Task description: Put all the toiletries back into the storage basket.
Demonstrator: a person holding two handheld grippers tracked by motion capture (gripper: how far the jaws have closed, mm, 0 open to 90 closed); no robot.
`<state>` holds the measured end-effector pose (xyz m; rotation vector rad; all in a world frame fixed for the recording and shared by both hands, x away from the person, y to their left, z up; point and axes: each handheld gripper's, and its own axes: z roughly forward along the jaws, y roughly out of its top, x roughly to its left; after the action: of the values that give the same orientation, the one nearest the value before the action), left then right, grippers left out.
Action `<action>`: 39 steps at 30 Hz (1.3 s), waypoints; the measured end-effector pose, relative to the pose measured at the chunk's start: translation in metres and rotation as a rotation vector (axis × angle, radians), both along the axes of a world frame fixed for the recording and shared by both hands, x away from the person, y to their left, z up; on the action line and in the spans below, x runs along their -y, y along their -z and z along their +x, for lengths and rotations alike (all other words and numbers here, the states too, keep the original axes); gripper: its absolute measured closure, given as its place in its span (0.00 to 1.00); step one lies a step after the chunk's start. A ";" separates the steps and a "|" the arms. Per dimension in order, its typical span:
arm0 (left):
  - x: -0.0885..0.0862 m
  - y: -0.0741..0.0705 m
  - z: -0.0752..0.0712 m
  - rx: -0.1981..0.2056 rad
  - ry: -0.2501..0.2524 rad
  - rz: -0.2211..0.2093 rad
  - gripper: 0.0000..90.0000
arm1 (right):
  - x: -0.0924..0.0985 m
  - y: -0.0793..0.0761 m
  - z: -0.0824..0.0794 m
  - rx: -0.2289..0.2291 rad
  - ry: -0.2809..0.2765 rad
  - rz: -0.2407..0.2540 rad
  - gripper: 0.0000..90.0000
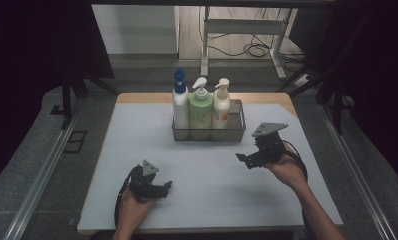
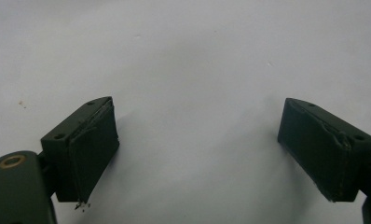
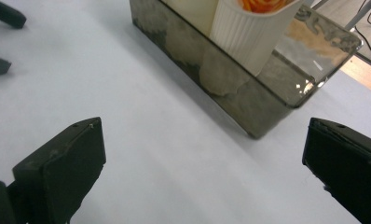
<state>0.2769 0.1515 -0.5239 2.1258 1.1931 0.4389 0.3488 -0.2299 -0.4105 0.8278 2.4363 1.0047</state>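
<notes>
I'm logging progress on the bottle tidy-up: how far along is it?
Done: three pump bottles stand upright in the tray. In hand: nothing; the right gripper and left gripper are open and empty over the white mat. Left: no bottle remains loose on it.

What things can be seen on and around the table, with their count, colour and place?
bottle with blue cap: 1, white, left end of the tray.
green pump bottle: 1, light green with white pump, middle of the tray.
cream pump bottle: 1, cream with an orange mark, right end of the tray.
tray: 1, dark see-through, far middle of the table, holds the three bottles.
table: 1, white top with a wooden far edge.
metal frame: 1, pale grey, on the floor behind the table.
cables: several, black, on the floor behind.
left gripper: 1, black, near left of the table, jaws open, nothing between them.
right gripper: 1, black, right of the tray, jaws open, nothing between them.
</notes>
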 end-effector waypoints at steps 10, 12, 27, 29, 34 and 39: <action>0.000 0.000 0.000 0.001 -0.003 -0.003 0.13 | 0.021 0.005 -0.021 -0.005 0.010 0.005 0.00; 0.000 0.000 0.000 -0.001 0.000 0.001 0.13 | 0.026 0.009 -0.025 -0.009 0.016 0.008 0.00; 0.000 0.000 -0.001 -0.002 -0.005 0.000 0.13 | 0.056 0.047 -0.053 -0.040 0.093 0.025 0.00; 0.000 0.000 -0.001 -0.001 -0.006 0.000 0.13 | 0.059 0.053 -0.056 -0.049 0.101 0.033 0.00; 0.000 0.000 -0.001 -0.001 -0.005 0.000 0.13 | 0.066 0.072 -0.063 -0.075 0.116 0.045 0.00; 0.000 0.000 -0.001 -0.002 -0.005 0.001 0.13 | 0.067 0.088 -0.066 -0.093 0.121 0.035 0.00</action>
<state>0.2764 0.1511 -0.5237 2.1248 1.1994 0.4401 0.2826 -0.2971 -0.4990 1.0421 2.4178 0.9866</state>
